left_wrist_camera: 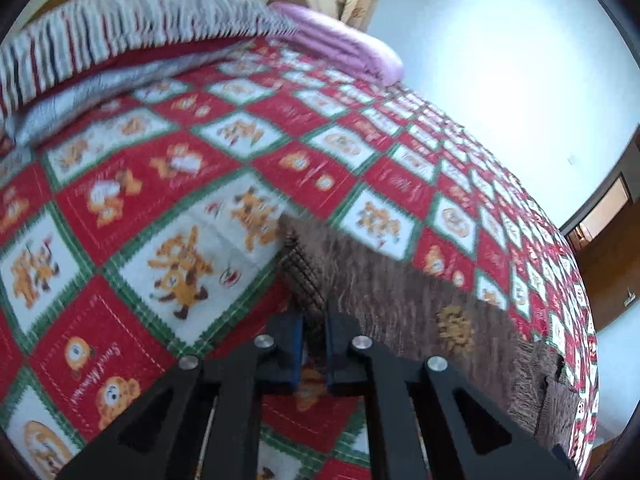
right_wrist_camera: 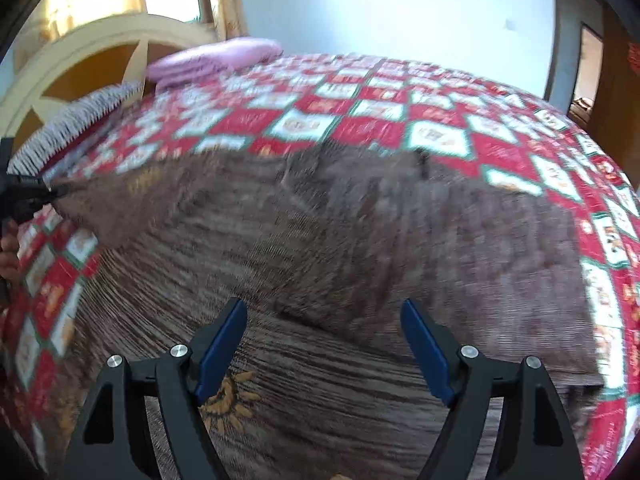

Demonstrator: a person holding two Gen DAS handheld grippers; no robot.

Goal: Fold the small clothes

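Observation:
A brown knitted garment [right_wrist_camera: 320,232] with a gold sun motif [right_wrist_camera: 228,400] lies spread over the bed. In the left wrist view my left gripper [left_wrist_camera: 314,320] is shut on a lifted edge of the garment [left_wrist_camera: 400,288], which drapes away to the right. The right wrist view shows the left gripper [right_wrist_camera: 40,192] at the far left, pinching the garment's corner and holding it raised. My right gripper [right_wrist_camera: 323,308] hangs open just above the garment's near part, with only the cloth surface below its blue pads [right_wrist_camera: 424,344]. Both views are blurred.
The bed carries a red, white and green checked bedspread [left_wrist_camera: 160,200]. A folded pink blanket [right_wrist_camera: 212,60] and a striped ruffled pillow [left_wrist_camera: 120,28] lie by the cream headboard [right_wrist_camera: 100,48]. A person's hand [right_wrist_camera: 8,256] shows at the left edge. A doorway [right_wrist_camera: 588,76] is far right.

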